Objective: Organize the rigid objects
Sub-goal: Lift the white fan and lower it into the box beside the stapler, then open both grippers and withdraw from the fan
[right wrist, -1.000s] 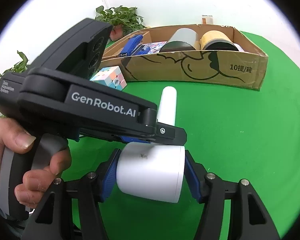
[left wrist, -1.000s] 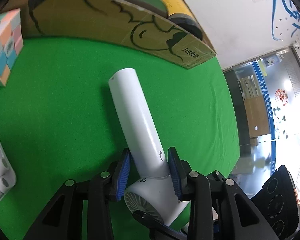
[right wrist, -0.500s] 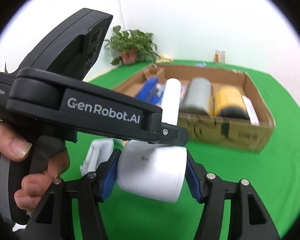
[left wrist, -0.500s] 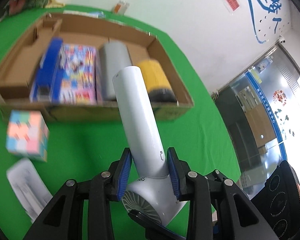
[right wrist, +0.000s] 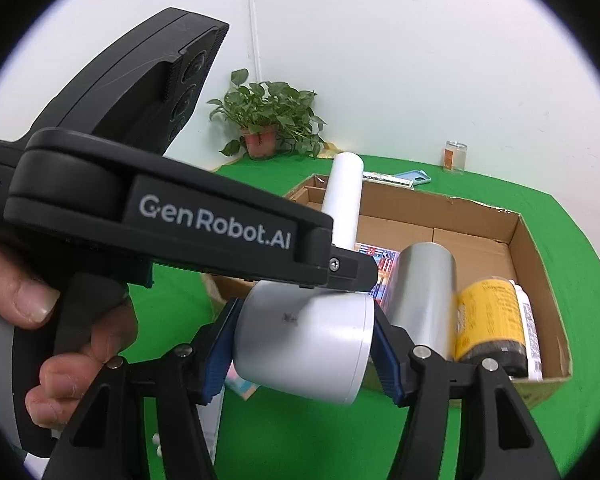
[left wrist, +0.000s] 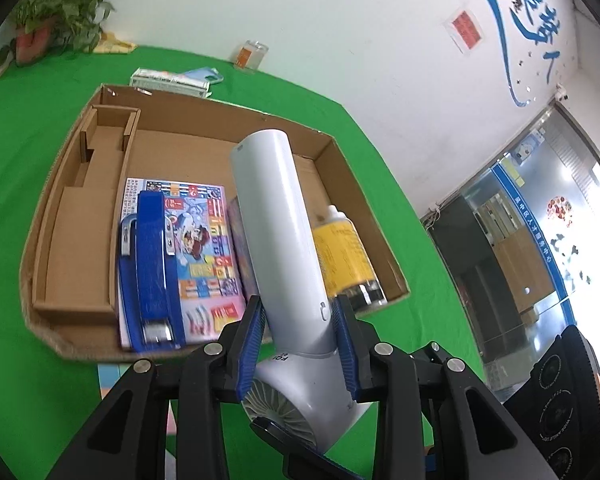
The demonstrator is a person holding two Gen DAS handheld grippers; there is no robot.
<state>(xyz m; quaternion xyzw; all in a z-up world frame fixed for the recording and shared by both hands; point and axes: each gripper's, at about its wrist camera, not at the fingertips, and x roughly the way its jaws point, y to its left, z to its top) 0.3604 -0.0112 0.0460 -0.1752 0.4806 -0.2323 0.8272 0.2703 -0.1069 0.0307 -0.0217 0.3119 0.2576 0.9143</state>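
Note:
A white hair dryer point(left wrist: 276, 240) hangs in the air over the near edge of a cardboard box point(left wrist: 72, 216), held by both grippers. My left gripper point(left wrist: 298, 344) is shut on its handle, blue pads pressed to both sides. My right gripper point(right wrist: 304, 344) is shut on its round barrel point(right wrist: 304, 340), and the handle point(right wrist: 344, 196) sticks up behind the left gripper's black body point(right wrist: 148, 208). Inside the box lie a blue stapler point(left wrist: 152, 264), a colourful booklet point(left wrist: 204, 256), a grey cylinder point(right wrist: 424, 292) and a yellow bottle point(left wrist: 344, 256).
A green cloth point(left wrist: 28, 112) covers the table. A potted plant point(right wrist: 268, 120), a small glass jar point(right wrist: 456, 156) and flat packets point(left wrist: 168, 80) sit beyond the box. A pastel cube point(left wrist: 112, 376) peeks out below the box's near wall. A person's hand point(right wrist: 32, 308) grips the left gripper.
Both grippers have lifted the hair dryer off the green cloth and carried it toward the box. The box's inside has come into view from above.

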